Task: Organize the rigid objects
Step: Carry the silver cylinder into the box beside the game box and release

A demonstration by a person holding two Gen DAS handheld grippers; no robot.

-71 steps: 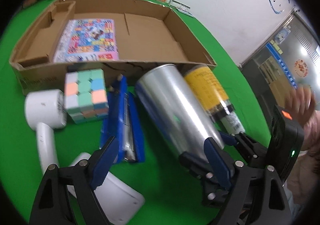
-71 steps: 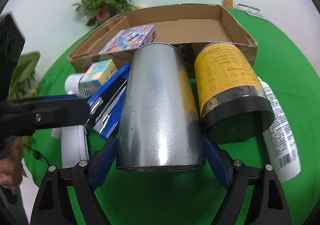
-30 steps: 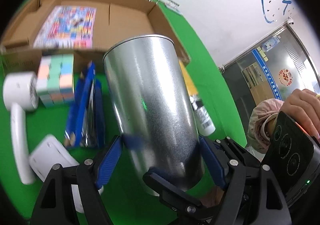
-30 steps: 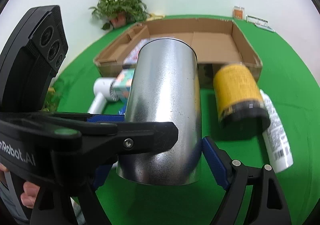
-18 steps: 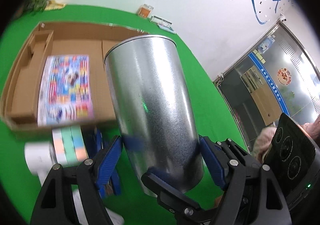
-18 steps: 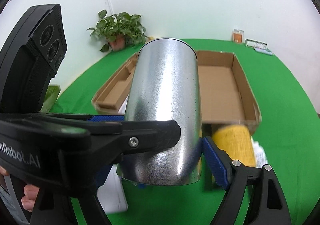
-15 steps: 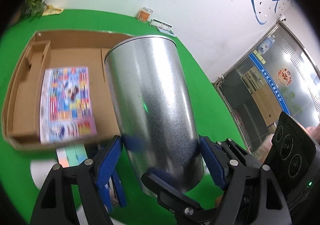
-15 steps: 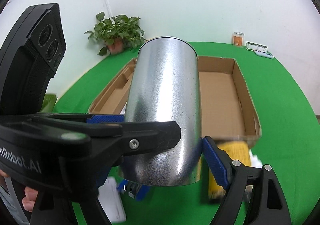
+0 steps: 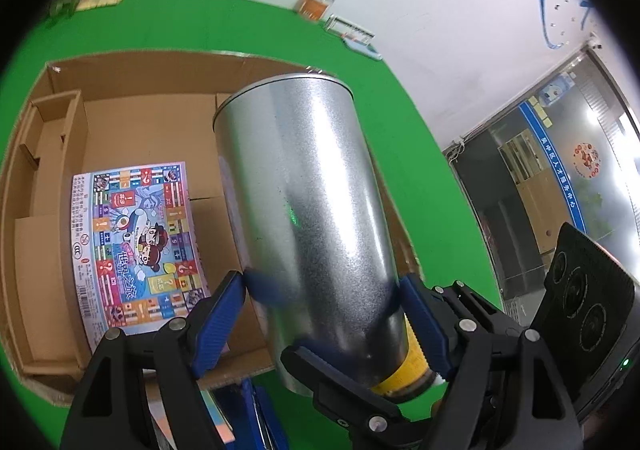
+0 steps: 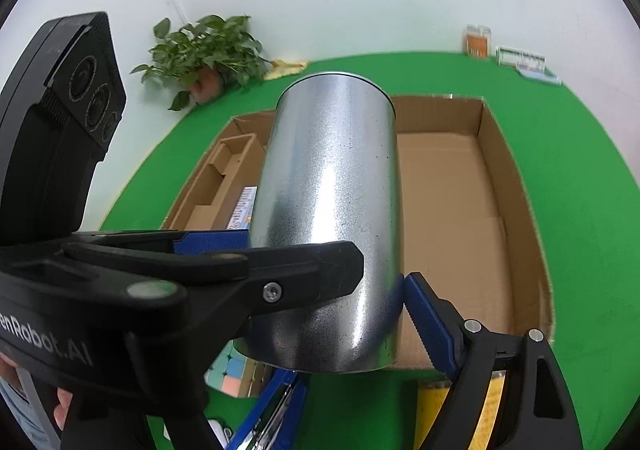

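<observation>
A large silver metal can (image 9: 304,218) hangs in the air above the near edge of the open cardboard box (image 9: 132,78). Both grippers clamp it near its lower end. My left gripper (image 9: 324,302) presses its blue pads on either side of the can. My right gripper (image 10: 328,290) is shut on the same silver can (image 10: 332,218); the left gripper's black finger hides its left pad. A colourful board-game box (image 9: 136,246) lies flat inside the cardboard box (image 10: 500,178).
Below the can on the green table (image 10: 580,154) lie a yellow-labelled cylinder (image 10: 484,410), a blue stapler (image 10: 272,410) and a pastel puzzle cube (image 10: 236,374). A potted plant (image 10: 204,50) stands at the back left. The box's right half holds nothing.
Both grippers have carried the silver can away from the pile and forward over the cardboard box. The yellow cylinder, cube and stapler have slid toward the bottom of both views.
</observation>
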